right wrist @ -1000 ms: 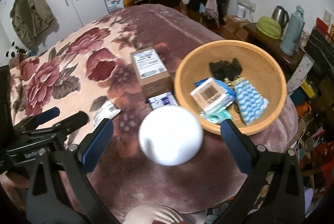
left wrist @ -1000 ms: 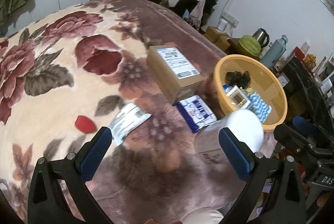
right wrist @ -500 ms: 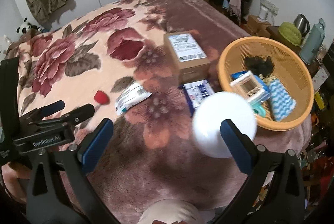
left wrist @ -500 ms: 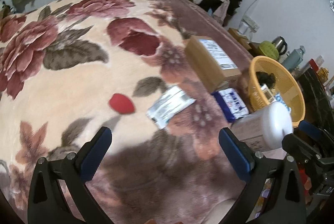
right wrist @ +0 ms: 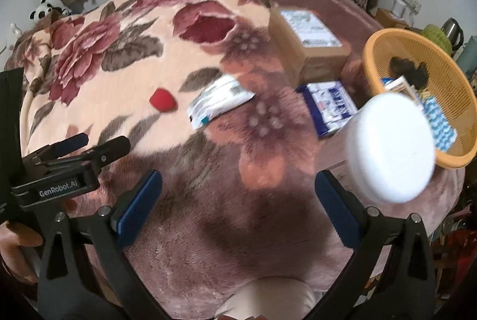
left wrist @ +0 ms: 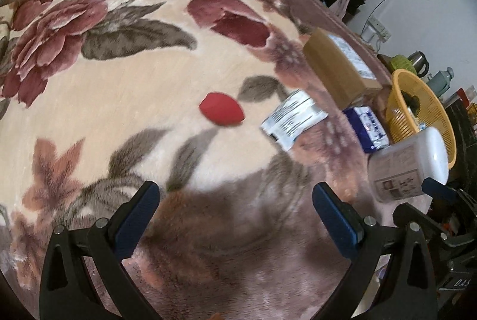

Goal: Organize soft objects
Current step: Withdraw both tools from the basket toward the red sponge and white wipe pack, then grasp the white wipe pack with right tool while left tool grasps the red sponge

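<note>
A red teardrop sponge point(left wrist: 222, 110) point(right wrist: 162, 101) lies on the floral blanket, well ahead of my left gripper point(left wrist: 237, 209), which is open and holds nothing. To the sponge's right are a white soft packet point(left wrist: 293, 119) point(right wrist: 219, 101) and a blue tissue pack point(left wrist: 368, 127) point(right wrist: 329, 104). The orange basket point(left wrist: 401, 81) point(right wrist: 369, 57) at the right holds a blue-white cloth point(right wrist: 441, 126), a dark fuzzy item point(right wrist: 408, 71) and a small box. My right gripper point(right wrist: 238, 208) is open over bare blanket.
A white-lidded jar point(left wrist: 408, 165) point(right wrist: 390, 147) stands by the basket, close to my right gripper's right finger. A cardboard box point(left wrist: 340, 66) point(right wrist: 307, 43) lies behind the packets. The bed edge drops off at the right, with kettles and clutter beyond it. Clothes are piled at the back.
Both views have swung left, away from the basket. The red sponge and white packet are now nearer the middle, and the jar has slid towards the right edge. Both grippers stay open.
</note>
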`<state>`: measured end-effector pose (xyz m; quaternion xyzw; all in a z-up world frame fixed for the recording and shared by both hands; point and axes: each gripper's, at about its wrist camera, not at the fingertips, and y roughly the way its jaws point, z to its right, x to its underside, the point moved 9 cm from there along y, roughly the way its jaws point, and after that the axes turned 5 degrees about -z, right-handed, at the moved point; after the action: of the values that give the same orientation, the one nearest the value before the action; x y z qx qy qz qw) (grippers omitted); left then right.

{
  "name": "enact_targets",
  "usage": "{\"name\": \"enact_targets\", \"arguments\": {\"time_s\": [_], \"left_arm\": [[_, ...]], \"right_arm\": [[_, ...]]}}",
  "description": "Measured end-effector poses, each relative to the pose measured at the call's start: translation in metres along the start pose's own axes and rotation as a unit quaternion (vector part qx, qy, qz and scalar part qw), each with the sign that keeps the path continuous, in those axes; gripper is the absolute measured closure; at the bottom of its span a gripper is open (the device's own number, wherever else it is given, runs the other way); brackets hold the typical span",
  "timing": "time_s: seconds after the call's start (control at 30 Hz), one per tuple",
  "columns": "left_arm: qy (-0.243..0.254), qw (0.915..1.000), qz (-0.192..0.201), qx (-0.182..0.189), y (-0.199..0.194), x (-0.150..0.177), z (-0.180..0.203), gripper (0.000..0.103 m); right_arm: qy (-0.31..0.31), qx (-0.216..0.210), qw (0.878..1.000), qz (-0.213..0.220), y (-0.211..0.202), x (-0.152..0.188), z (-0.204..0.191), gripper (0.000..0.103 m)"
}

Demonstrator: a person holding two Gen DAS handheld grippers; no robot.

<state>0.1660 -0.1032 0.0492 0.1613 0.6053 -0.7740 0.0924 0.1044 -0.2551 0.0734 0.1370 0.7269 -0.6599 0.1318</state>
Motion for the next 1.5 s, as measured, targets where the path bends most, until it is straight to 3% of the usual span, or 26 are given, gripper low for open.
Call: {"name": "enact_targets", "arguments": {"time_s": [0.87,1.07,1.27,1.33,1.5], "left_arm": [[-0.038,0.9987,-0.034,-0.008,0.047,0.021,-0.055,0.0],[-0.052,0.9981,-0.031,-0.008,0.053,0.009,-0.061,0.0],[-0.066,0.9974,-0.028,-0.008,0.054,0.003,-0.07,0.0],[-0.068,0.9972,-0.03,-0.01,0.055,0.004,-0.073,0.0],[-0.081,0.9962,-0.031,-0.013,0.056,0.003,-0.083,0.0]], "right_arm": [[0.01,-0.011,0.998,-0.065,0.075,0.017,-0.019,0.0],[0.032,-0.023,0.998,-0.048,0.086,-0.011,-0.023,0.0],[0.133,-0.027,0.991,-0.019,0.101,-0.059,-0.02,0.001],[0.15,-0.026,0.988,-0.015,0.109,-0.075,-0.023,0.009],[0.191,-0.007,0.98,-0.049,0.138,-0.091,-0.019,0.013]]}}
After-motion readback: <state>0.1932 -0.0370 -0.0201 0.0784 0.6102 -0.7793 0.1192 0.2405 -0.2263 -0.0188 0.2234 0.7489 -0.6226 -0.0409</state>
